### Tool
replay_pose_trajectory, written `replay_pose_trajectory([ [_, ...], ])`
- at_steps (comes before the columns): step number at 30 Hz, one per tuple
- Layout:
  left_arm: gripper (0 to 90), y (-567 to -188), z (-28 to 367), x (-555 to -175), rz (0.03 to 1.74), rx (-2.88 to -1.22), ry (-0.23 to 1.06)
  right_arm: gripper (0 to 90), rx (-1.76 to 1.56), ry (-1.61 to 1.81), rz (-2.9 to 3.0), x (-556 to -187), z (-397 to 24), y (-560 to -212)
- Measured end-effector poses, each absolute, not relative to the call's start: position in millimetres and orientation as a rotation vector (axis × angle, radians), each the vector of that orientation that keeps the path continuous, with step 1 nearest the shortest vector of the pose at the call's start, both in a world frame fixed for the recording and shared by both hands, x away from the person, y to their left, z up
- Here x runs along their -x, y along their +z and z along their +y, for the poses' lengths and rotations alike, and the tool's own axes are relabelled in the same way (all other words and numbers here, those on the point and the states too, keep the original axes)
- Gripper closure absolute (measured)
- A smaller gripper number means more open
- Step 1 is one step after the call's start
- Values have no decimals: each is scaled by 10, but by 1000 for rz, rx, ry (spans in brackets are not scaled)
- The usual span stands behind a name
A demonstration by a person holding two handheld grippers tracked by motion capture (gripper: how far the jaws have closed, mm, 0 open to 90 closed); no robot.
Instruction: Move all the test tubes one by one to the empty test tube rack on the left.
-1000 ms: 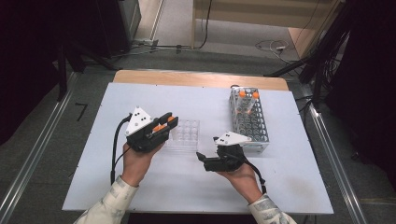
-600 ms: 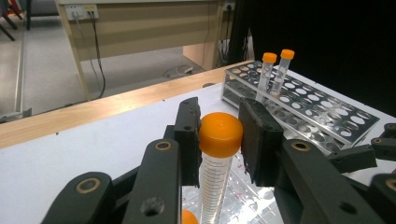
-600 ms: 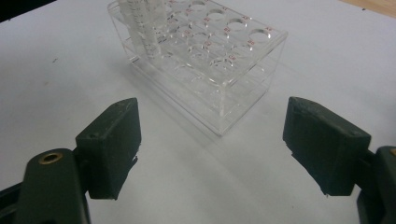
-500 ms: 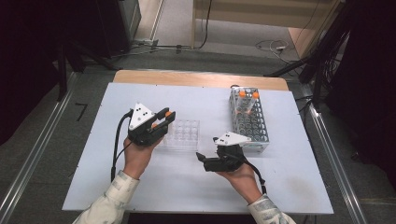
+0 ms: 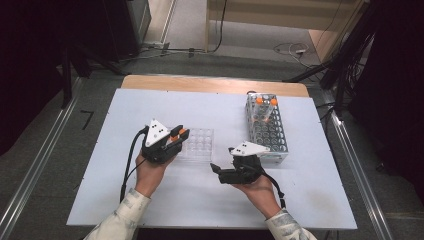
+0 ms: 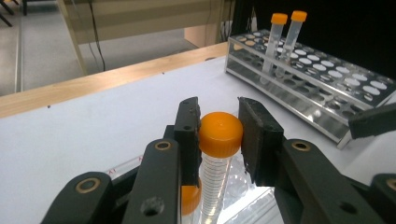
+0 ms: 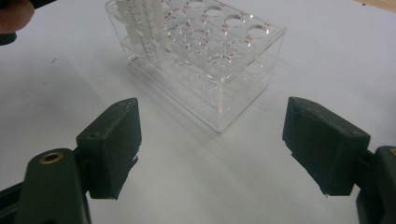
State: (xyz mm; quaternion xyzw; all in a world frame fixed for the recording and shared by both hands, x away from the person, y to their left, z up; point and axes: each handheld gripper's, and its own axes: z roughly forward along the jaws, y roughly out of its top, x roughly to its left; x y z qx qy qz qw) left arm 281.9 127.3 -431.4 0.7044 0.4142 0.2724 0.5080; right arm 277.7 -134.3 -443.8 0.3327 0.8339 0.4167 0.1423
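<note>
orange-capped tube (image 6: 218, 154) sits clamped in the left gripper (image 5: 172, 141), which has sunk since a second ago so the tube now hangs low over the near-left corner of the clear acrylic rack (image 5: 198, 144), probably about to be seated in a hole. right of it the right gripper (image 5: 223, 170) waits with jaws spread wide and nothing between them, bare white tabletop (image 5: 310, 195) around it, and the metal wire rack (image 5: 268, 129) stands near the table's right edge.

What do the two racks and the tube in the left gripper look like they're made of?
Clear rack: see-through, glossy, likely acrylic. Grid rack: shiny silver bars, looks like polished metal. Tube: translucent printed body with a matte orange cap, probably plastic.
</note>
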Motion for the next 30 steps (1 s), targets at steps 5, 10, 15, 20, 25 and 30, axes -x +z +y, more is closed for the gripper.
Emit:
replay_pose_trajectory([
  [5, 688, -4352, 1263, -2813, 999, -1708, 657, 182, -963, 1202, 2408, -2778, -1342, -4444],
  [10, 546, -4354, 1247, -2808, 1001, -1702, 665, 182, -962, 1203, 2407, -2778, -1345, -4441],
  [15, 366, -4348, 1234, -2794, 1010, -1705, 679, 182, -961, 1210, 2401, -2776, -1359, -4430],
  [20, 235, -4332, 1211, -2772, 1022, -1696, 661, 185, -963, 1220, 2386, -2775, -1381, -4409],
  [25, 219, -4309, 1207, -2743, 1011, -1687, 656, 187, -974, 1223, 2366, -2785, -1423, -4382],
  [30, 213, -4275, 1207, -2681, 997, -1680, 645, 187, -1006, 1235, 2324, -2830, -1511, -4333],
])
